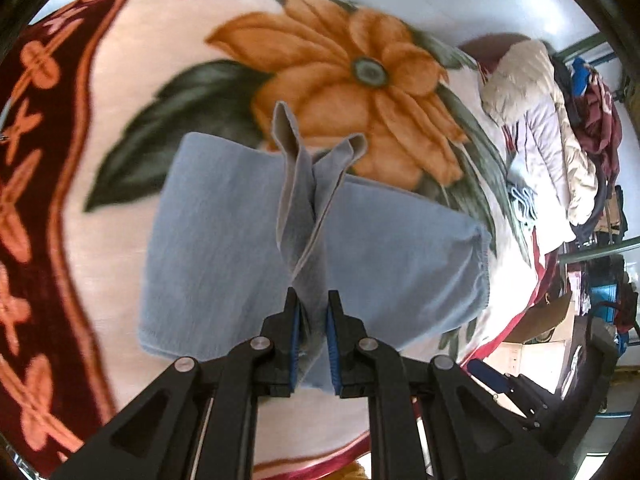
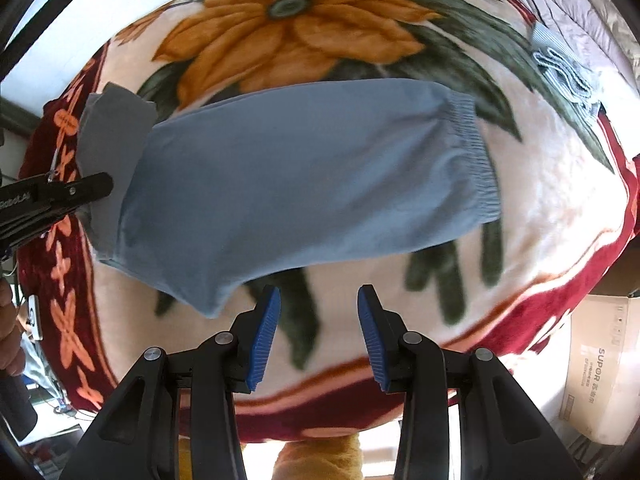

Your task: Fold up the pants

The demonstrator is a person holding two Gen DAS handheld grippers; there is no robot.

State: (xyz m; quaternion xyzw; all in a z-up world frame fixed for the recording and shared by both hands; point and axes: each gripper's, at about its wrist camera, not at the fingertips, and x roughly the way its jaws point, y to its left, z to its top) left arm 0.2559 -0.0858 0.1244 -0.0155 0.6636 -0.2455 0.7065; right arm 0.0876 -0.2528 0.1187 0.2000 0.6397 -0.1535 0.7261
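Light blue pants (image 2: 304,176) lie folded on a flowered blanket (image 2: 288,24), with the elastic waistband (image 2: 476,152) at the right. In the left wrist view my left gripper (image 1: 313,300) is shut on the leg ends of the pants (image 1: 224,240), which stick up between the blue pads. That gripper also shows at the left edge of the right wrist view (image 2: 60,196), holding the grey-looking leg ends (image 2: 112,132). My right gripper (image 2: 318,300) is open and empty, hovering just above the blanket in front of the pants' near edge.
A small striped cloth (image 2: 560,68) lies on the blanket at the right. A pile of jackets and clothes (image 1: 548,136) sits at the far end of the bed. A cardboard box (image 2: 600,368) stands beside the bed at the right.
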